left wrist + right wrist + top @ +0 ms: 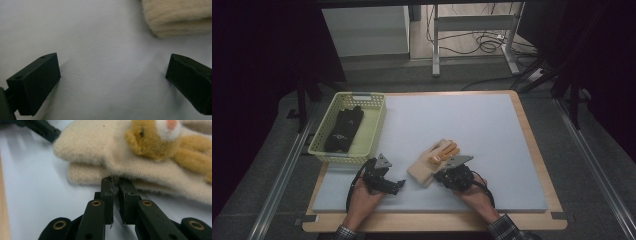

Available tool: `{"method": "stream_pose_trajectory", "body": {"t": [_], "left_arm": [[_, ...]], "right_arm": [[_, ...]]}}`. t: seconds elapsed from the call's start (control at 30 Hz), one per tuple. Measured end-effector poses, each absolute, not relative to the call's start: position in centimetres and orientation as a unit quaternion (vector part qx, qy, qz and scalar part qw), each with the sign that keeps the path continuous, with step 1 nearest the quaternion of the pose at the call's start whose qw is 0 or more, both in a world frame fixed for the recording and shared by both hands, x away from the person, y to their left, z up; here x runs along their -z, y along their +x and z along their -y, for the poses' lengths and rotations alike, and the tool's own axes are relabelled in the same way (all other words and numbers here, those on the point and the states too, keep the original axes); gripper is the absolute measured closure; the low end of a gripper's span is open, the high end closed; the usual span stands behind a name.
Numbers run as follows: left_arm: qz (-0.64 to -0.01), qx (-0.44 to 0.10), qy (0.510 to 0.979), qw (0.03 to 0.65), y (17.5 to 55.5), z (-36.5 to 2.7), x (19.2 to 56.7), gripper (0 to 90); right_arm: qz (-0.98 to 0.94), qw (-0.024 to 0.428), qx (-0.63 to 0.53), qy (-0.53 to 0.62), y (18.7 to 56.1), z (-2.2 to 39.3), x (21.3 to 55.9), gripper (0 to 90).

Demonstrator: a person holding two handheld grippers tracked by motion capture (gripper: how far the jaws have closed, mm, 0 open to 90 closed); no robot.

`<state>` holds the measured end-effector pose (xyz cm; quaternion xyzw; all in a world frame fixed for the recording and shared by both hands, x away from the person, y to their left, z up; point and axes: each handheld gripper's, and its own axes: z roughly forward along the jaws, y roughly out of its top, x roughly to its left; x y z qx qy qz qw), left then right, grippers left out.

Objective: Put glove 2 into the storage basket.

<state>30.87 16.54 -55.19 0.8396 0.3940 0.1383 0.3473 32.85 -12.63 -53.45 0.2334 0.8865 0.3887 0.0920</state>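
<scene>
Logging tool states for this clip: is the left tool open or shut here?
Open. In the left gripper view the left tool has its jaws set wide apart over bare grey mat, nothing between them; the cream glove lies beyond.

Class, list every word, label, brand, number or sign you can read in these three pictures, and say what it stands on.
None can be read.
The black fabric item in the pale yellow plastic basket bears a small white mark: too small to read.
The cream knitted glove, with its tan plush animal, shows no lettering.
The grey foam mat and both black grippers, left and right, show no text.
</scene>
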Motion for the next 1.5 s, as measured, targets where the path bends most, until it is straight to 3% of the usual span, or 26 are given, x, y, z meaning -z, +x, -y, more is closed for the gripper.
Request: {"method": "stream_pose_trajectory", "body": {"t": [0.2,0.53,1.1,1.5], "left_arm": [[-0.394,-0.138,0.840,0.347,30.9,-16.5,55.2,0.0],[-0.394,-0.138,0.840,0.347,30.9,-16.5,55.2,0.0],[-0.392,-0.140,0.841,0.346,30.9,-16.5,55.2,0.0],[-0.394,-0.137,0.841,0.345,30.9,-16.5,55.2,0.0]], "right_arm": [[-0.883,0.093,-0.394,0.237,33.2,11.8,53.6,80.2],[-0.887,0.108,-0.385,0.233,32.6,13.1,52.7,70.7],[-0.855,0.153,-0.385,0.313,33.3,20.7,51.0,53.7],[-0.830,0.183,-0.370,0.376,33.4,25.6,51.5,33.1]]}}
